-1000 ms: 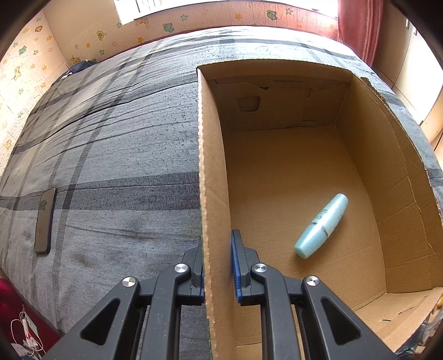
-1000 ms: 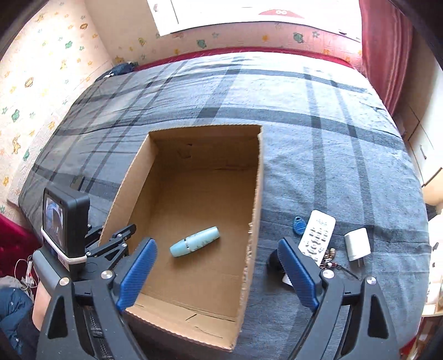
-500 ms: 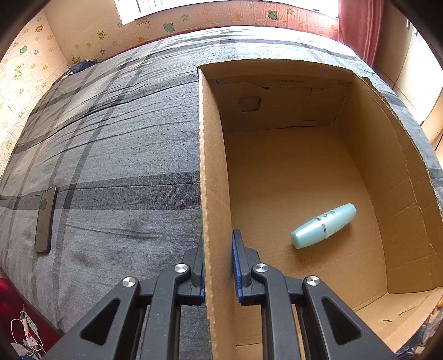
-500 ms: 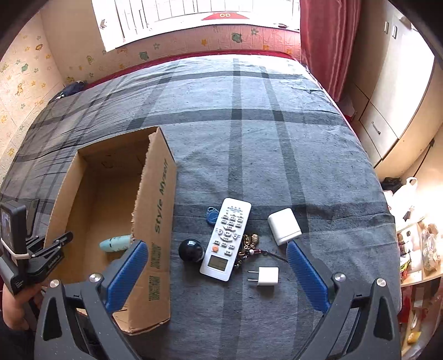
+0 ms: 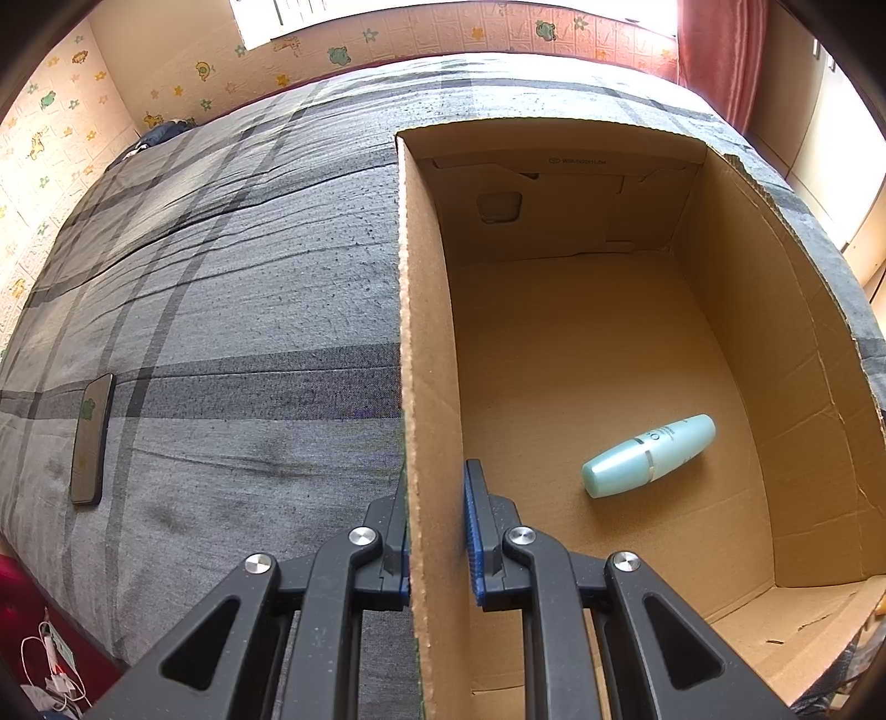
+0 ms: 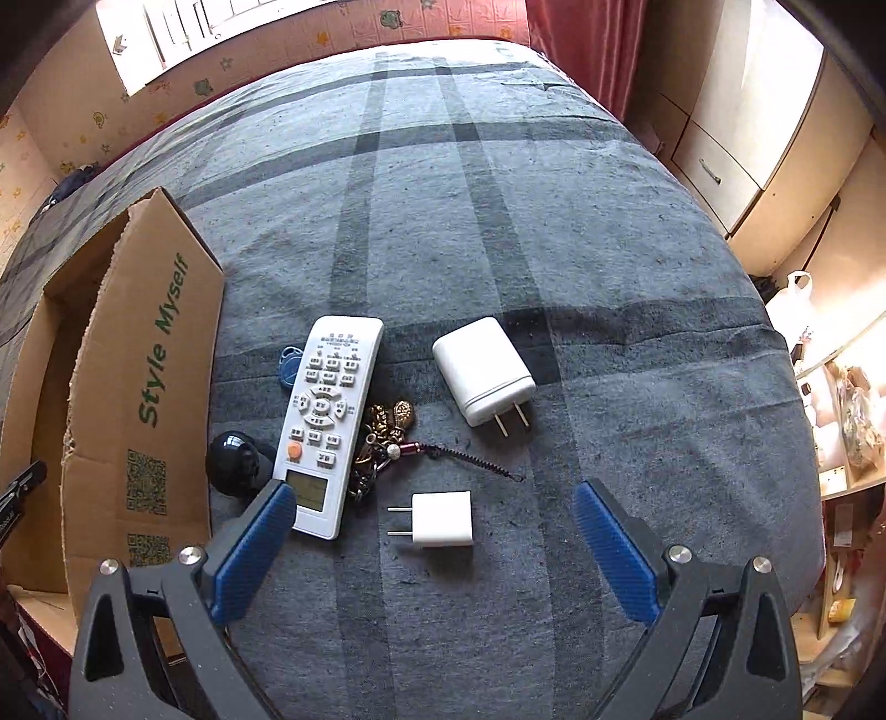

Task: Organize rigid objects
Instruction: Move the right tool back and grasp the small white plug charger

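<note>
My left gripper (image 5: 436,515) is shut on the left wall of the open cardboard box (image 5: 426,354), one finger on each side. A pale teal bottle (image 5: 648,457) lies on the box floor. My right gripper (image 6: 429,543) is open and empty above the bed, over a small white plug adapter (image 6: 441,519). Ahead of it lie a white remote control (image 6: 329,421), a larger white charger (image 6: 483,370), a black ball (image 6: 231,454), a blue key tag (image 6: 289,363) and a bunch of keys with a cord (image 6: 387,437). The box (image 6: 149,387) stands left of them.
A dark phone (image 5: 91,437) lies on the grey plaid bed cover (image 5: 221,310) left of the box. White cabinets (image 6: 736,166) and a red curtain (image 6: 581,50) stand past the bed's right edge. Cluttered shelves (image 6: 847,421) are at the far right.
My right gripper swung right from over the box to the loose objects and came lower over them. The teal bottle rolled a little inside the box. My left gripper kept its hold.
</note>
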